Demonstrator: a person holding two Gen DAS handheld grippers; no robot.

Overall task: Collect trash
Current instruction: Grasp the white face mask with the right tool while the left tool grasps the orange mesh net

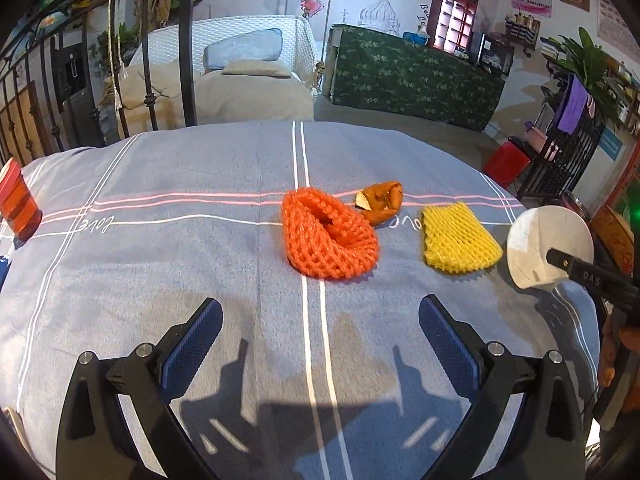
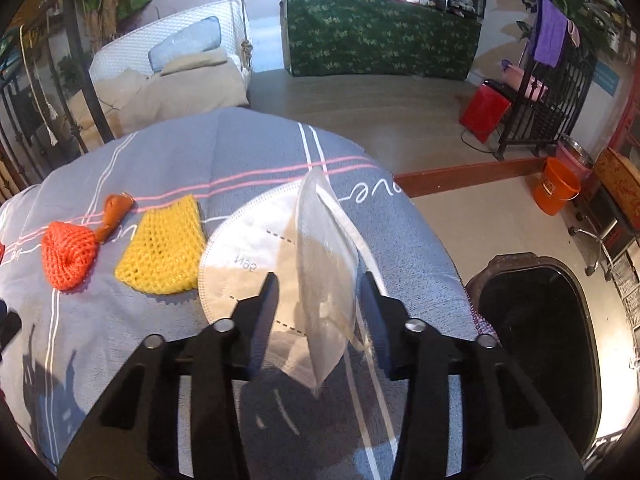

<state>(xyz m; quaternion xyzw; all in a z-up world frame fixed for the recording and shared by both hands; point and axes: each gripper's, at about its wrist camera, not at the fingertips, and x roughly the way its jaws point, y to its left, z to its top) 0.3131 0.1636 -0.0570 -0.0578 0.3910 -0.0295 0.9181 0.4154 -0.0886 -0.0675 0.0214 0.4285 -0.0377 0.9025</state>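
On the grey striped cloth [image 1: 160, 260] lie an orange foam net [image 1: 328, 236] [image 2: 70, 256], a crumpled brown wrapper [image 1: 380, 200] [image 2: 114, 212] and a yellow foam net [image 1: 458, 238] [image 2: 164, 248]. A white folded face mask [image 1: 536, 236] [image 2: 240, 256] sits at the table's right edge. One half lies flat and the other flap stands up between the fingers of my right gripper [image 2: 320, 276]. A thin gap shows on each side of the flap. My left gripper [image 1: 320, 304] is open over bare cloth, short of the orange net.
A red cup [image 1: 18, 204] stands at the table's far left. Beside the table's right edge, a dark open bin [image 2: 536, 320] sits on the floor. An orange bucket [image 2: 556, 192] and a red box [image 2: 486, 110] stand further off.
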